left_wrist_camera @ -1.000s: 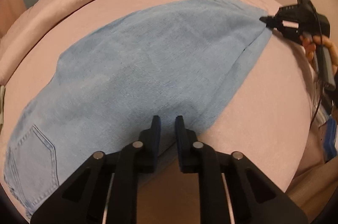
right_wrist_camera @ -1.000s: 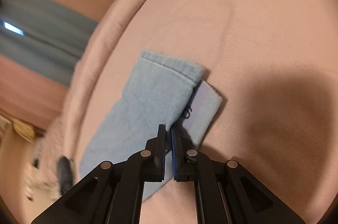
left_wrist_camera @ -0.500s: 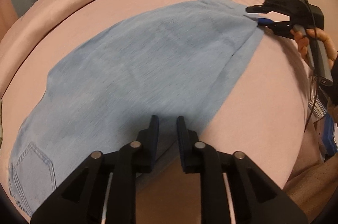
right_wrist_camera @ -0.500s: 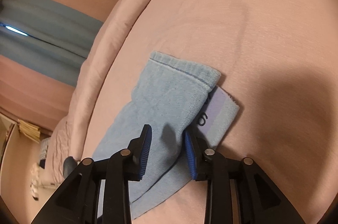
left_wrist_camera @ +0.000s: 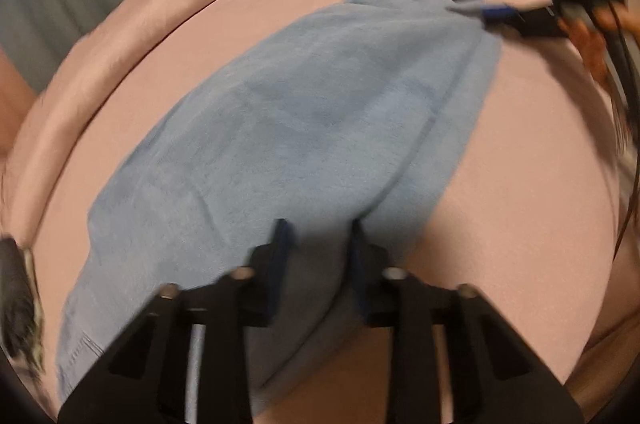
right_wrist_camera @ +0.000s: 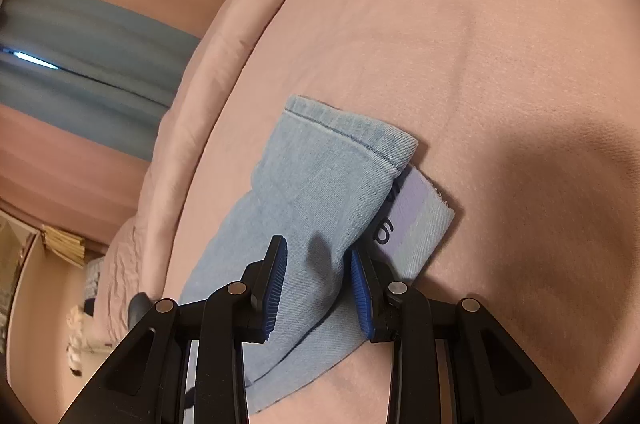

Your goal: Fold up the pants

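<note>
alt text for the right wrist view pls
The open right gripper straddles the hem end of light-blue pants lying flat on a pink bed, jaws apart and not clamped. A pale inner label peeks out from under the top leg.

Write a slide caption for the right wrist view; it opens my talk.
Open right gripper straddling the jeans' hem end on a pink bedspread.

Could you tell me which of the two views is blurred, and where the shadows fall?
Left wrist view: motion-smeared throughout, the jeans soft, the right gripper streaked. Right wrist view: sharp, hem stitching legible; a broad shadow darkens the bedspread at lower right.
</note>
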### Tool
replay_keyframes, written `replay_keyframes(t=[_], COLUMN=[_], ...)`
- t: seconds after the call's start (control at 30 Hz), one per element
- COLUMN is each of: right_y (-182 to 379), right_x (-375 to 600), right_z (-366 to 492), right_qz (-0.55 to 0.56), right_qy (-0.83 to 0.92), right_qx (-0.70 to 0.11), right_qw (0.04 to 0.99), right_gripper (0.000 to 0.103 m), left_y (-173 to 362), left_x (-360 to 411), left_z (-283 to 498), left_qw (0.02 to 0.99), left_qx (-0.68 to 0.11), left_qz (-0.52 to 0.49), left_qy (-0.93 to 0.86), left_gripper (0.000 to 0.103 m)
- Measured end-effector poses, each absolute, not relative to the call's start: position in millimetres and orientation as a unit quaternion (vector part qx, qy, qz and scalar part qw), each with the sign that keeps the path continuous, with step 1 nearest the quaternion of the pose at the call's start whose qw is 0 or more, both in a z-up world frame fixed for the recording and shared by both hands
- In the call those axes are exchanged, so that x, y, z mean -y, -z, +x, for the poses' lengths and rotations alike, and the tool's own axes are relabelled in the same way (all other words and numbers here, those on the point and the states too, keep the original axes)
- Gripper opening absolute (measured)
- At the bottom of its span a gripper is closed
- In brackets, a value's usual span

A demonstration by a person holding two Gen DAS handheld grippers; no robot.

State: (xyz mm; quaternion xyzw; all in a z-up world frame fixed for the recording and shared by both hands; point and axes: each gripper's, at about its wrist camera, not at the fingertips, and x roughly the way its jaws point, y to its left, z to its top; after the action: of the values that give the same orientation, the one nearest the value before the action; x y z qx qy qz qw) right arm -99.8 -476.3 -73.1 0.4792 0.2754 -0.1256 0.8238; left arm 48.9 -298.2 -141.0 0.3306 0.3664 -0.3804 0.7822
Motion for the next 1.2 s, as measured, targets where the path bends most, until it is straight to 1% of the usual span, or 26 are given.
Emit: replay_keyframes(t=[0.03, 0.07, 0.13, 0.17, 0.2, 0.3, 0.37, 0.47, 0.57, 0.7, 0.8, 0.87, 0.97, 1.0, 1.03, 1.07, 1.1, 1.13, 1.17, 1.2], right_y=[73.2, 72.7, 69.7, 67.5, 65.2, 57.9, 49.4, 41.8, 45.9, 66.1, 64.0, 60.4, 56.3, 55.4, 54.5, 54.1, 52.5, 48.9, 42.7, 37.5], right_x=[476.9, 476.9, 474.7, 473.6, 473.0, 474.9, 475.0, 471.7, 468.3, 474.0, 473.4, 472.4, 475.8, 477.4, 480.3, 482.1, 482.4, 481.3, 477.4, 473.3], right_z=[-98.9, -97.6, -94.9, -93.6, -93.5, -100.6, -110.5, -122.2, -129.3, -131.3, -129.6, -125.9, -127.4, -129.9, -134.5, -139.3, -142.1, -144.2, -145.2, -144.8], right_qz=[0.479, 0.476, 0.461, 0.452, 0.444, 0.444, 0.444, 0.438, 0.425, 0.431, 0.416, 0.403, 0.409, 0.413, 0.421, 0.432, 0.436, 0.43, 0.409, 0.39], right_qy=[0.126, 0.127, 0.135, 0.141, 0.15, 0.155, 0.154, 0.155, 0.173, 0.188, 0.189, 0.189, 0.181, 0.18, 0.177, 0.172, 0.174, 0.181, 0.2, 0.212], right_qx=[-0.276, -0.277, -0.281, -0.283, -0.285, -0.274, -0.257, -0.245, -0.255, -0.275, -0.279, -0.292, -0.295, -0.292, -0.287, -0.281, -0.277, -0.275, -0.277, -0.279], right_qw=[0.824, 0.825, 0.831, 0.834, 0.836, 0.839, 0.845, 0.851, 0.851, 0.839, 0.845, 0.847, 0.844, 0.844, 0.842, 0.84, 0.839, 0.841, 0.846, 0.852], right_gripper=[0.031, 0.031, 0.028, 0.024, 0.014, 0.01, 0.01, 0.01, 0.01, 0.01, 0.01, 0.01, 0.011, 0.015, 0.021, 0.024, 0.031, 0.04, 0.043, 0.043], left_y=[142.3, 140.7, 136.3, 129.3, 121.9, 97.6, 87.8, 86.5, 99.4, 122.7, 127.4, 125.2, 123.4, 121.5, 120.0, 116.9, 112.8, 108.3, 101.8, 95.6], left_x=[299.1, 292.9, 291.8, 288.3, 282.9, 266.6, 267.7, 269.0, 274.8, 287.3, 288.9, 285.7, 277.2, 274.1, 271.2, 266.5, 260.7, 254.1, 243.5, 233.3], left_z=[43.7, 37.7, 33.1, 33.8, 34.7, 40.1, 40.6, 31.7, 24.1, 21.1, 22.2, 24.2, 28.1, 29.3, 30.0, 30.5, 30.5, 31.1, 31.8, 32.7], left_qw=[0.781, 0.783, 0.788, 0.794, 0.797, 0.806, 0.804, 0.793, 0.777, 0.761, 0.76, 0.764, 0.771, 0.772, 0.771, 0.773, 0.777, 0.78, 0.785, 0.79], left_qx=[-0.358, -0.345, -0.332, -0.331, -0.333, -0.334, -0.336, -0.332, -0.334, -0.346, -0.352, -0.351, -0.355, -0.36, -0.365, -0.368, -0.369, -0.372, -0.374, -0.373], left_qz=[0.341, 0.352, 0.353, 0.339, 0.325, 0.276, 0.259, 0.274, 0.3, 0.335, 0.335, 0.328, 0.311, 0.303, 0.295, 0.286, 0.275, 0.259, 0.232, 0.208], left_qy=[0.383, 0.38, 0.379, 0.382, 0.386, 0.403, 0.417, 0.432, 0.441, 0.435, 0.433, 0.431, 0.428, 0.428, 0.43, 0.431, 0.43, 0.431, 0.436, 0.439], left_gripper=[0.008, 0.005, 0.003, 0.003, 0.003, 0.003, 0.003, 0.003, 0.004, 0.004, 0.005, 0.008, 0.01, 0.012, 0.017, 0.025, 0.033, 0.048, 0.057, 0.058])
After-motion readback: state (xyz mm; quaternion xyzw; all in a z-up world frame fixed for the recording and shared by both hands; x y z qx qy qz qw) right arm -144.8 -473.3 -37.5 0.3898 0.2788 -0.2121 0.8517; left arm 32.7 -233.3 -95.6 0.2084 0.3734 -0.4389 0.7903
